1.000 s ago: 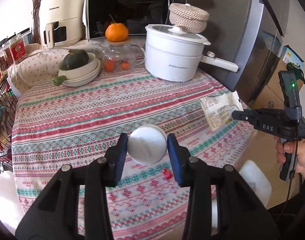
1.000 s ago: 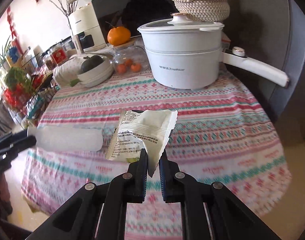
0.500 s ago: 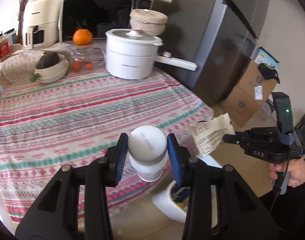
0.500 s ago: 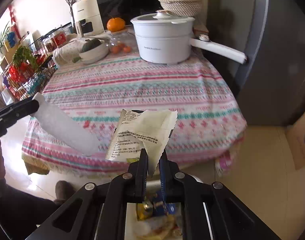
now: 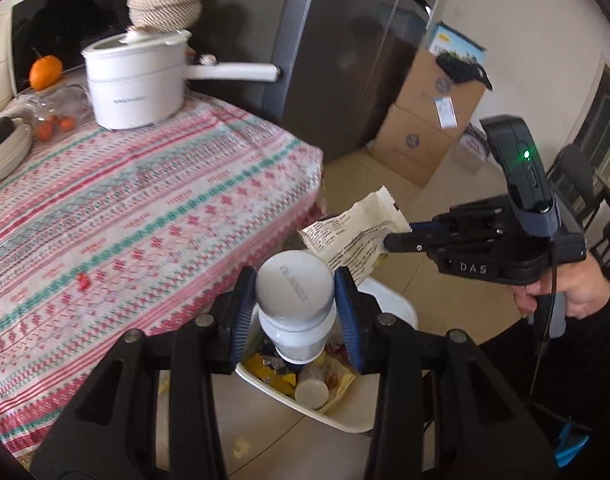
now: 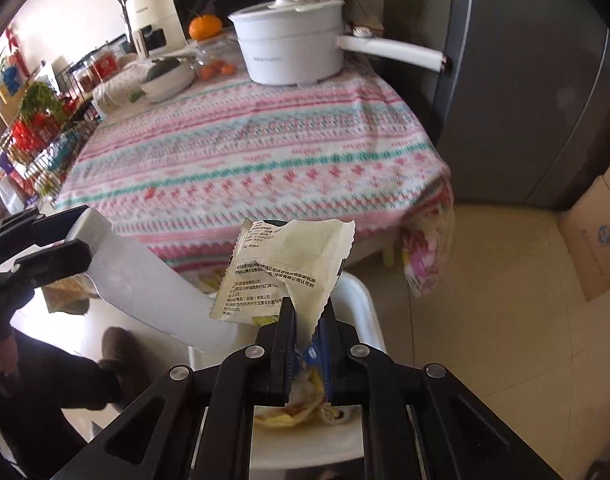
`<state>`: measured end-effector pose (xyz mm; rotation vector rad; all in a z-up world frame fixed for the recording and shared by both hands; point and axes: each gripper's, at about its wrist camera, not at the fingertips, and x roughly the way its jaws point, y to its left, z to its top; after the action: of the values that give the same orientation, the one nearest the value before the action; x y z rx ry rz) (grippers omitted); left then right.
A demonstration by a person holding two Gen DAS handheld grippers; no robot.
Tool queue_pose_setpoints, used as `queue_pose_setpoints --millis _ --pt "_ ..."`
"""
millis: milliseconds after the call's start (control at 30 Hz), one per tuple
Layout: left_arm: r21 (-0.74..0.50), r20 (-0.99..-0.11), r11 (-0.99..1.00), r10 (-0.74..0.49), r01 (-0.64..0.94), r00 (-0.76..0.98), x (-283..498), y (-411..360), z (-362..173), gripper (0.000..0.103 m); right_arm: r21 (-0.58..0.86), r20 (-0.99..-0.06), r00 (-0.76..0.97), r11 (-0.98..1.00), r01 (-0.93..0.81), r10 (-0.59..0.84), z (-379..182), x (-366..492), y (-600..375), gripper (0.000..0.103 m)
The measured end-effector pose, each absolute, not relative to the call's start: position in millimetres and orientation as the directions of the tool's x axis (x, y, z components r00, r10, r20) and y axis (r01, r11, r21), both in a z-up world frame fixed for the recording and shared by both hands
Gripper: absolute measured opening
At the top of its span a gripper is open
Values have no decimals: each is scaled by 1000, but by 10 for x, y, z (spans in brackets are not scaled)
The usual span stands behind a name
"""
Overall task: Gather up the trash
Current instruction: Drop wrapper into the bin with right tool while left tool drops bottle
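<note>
Patterned-cloth table [image 5: 145,208] beside dark fridge [image 5: 345,40], cardboard boxes [image 5: 429,120] on beige tiled floor [image 6: 505,300].

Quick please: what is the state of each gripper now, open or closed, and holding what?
Left gripper: closed on the white bottle.
Right gripper: closed on the torn wrapper.

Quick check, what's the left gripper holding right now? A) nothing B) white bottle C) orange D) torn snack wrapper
B: the left gripper is clamped on the white bottle above the trash bin; the wrapper is in the right gripper.
</note>
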<state>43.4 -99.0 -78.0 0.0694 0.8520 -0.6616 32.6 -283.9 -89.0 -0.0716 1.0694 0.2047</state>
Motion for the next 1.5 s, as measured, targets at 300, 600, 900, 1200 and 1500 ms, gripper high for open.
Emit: queue_pose_setpoints --millis 300,600,900,1200,1500 --pt "-186 -808 797 -457 574 372 489 -1276 -1225 42 -23 -918 392 979 -205 61 -1235 195 -3057 12" --pt "-170 -852 801 -413 574 323 517 -1391 -1423 42 -72 -937 348 962 -262 24 -1402 109 -2991 12" --pt "-165 -839 818 -410 551 358 547 -1257 -1303 49 -93 -949 316 953 -288 3 -1493 100 -2939 12" --pt "-147 -839 839 -386 524 383 554 -1081 -1246 59 -92 -975 220 937 -337 -16 -1709 88 -2835 13" --pt "-122 -844 868 -346 481 409 567 -910 -1229 74 -72 -980 201 948 -309 -9 -1747 84 -2823 59"
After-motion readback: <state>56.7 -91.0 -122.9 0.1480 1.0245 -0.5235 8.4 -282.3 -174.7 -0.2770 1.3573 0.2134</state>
